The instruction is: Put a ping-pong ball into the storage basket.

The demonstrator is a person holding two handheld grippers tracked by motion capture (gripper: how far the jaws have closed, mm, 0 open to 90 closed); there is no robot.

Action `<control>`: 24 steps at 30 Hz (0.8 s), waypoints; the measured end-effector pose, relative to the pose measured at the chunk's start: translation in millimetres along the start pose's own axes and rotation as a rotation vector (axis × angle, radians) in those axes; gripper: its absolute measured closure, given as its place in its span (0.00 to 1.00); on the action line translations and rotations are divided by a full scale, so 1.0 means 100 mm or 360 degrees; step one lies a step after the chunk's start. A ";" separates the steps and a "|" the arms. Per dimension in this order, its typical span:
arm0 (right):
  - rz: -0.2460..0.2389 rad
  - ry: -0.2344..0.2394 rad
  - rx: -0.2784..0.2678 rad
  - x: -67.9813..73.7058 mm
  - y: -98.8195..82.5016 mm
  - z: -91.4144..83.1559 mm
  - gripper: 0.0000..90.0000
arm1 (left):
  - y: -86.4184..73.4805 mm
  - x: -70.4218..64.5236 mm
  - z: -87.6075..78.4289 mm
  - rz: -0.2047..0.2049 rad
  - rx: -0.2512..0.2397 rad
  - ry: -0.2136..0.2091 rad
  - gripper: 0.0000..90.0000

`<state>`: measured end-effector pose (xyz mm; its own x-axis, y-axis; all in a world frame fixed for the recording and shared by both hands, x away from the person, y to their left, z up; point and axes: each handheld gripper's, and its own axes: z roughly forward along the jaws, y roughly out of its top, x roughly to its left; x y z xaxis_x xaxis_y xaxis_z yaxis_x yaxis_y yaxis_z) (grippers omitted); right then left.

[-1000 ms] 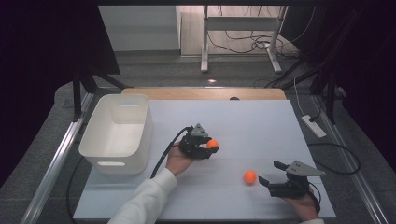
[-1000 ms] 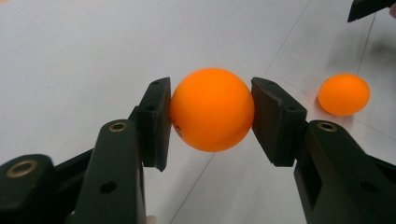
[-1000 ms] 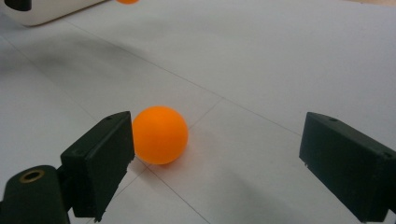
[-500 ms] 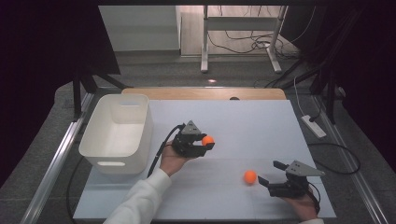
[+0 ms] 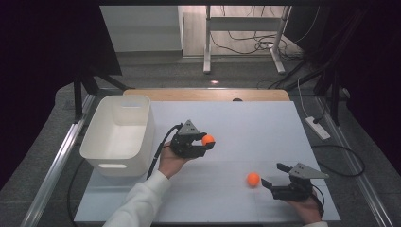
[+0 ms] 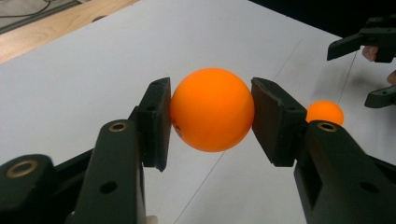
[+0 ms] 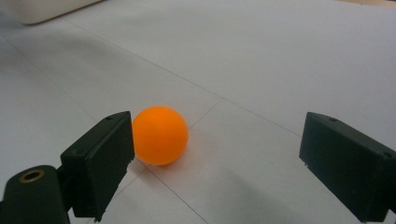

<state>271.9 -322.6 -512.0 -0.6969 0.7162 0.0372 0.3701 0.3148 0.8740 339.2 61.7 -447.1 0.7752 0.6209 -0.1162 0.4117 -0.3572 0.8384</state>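
Note:
My left gripper (image 5: 204,144) is shut on an orange ball (image 5: 208,140), held above the white table just right of the white bin (image 5: 119,137). In the left gripper view both black pads press the sides of this orange ball (image 6: 212,110). A second orange ball (image 5: 253,178) lies on the table at the front right. My right gripper (image 5: 274,175) rests low on the table right of it, jaws wide open and pointing at it. In the right gripper view that second ball (image 7: 160,135) lies just ahead of the left jaw, untouched, with my right gripper (image 7: 233,163) open.
The bin sits at the table's left side. A wooden strip (image 5: 208,94) borders the table's far edge. A metal rail (image 5: 56,165) runs along the left side, and a power strip (image 5: 318,127) lies off the right edge.
My left gripper has carried its ball up and to the left, closer to the bin. The right gripper and the ball on the table have stayed put.

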 end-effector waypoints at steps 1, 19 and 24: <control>0.0000 0.0000 0.0000 0.00 0.00 0.00 0.11 | 0.00 0.01 -0.01 -0.0002 -0.0005 -0.0001 0.57; -0.0012 -0.0009 0.0013 0.01 0.00 0.01 0.11 | 0.11 0.01 -0.19 -0.0002 -0.0093 -0.0010 0.57; -0.0014 -0.0008 0.0011 0.01 0.00 0.00 0.11 | 0.15 0.00 -0.24 0.0016 -0.0105 -0.0005 0.57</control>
<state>271.2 -321.4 -511.9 -0.6969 0.7167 0.0270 0.3684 0.3253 0.8709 333.9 72.3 -421.6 0.7805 0.6156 -0.1092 0.3717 -0.3165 0.8727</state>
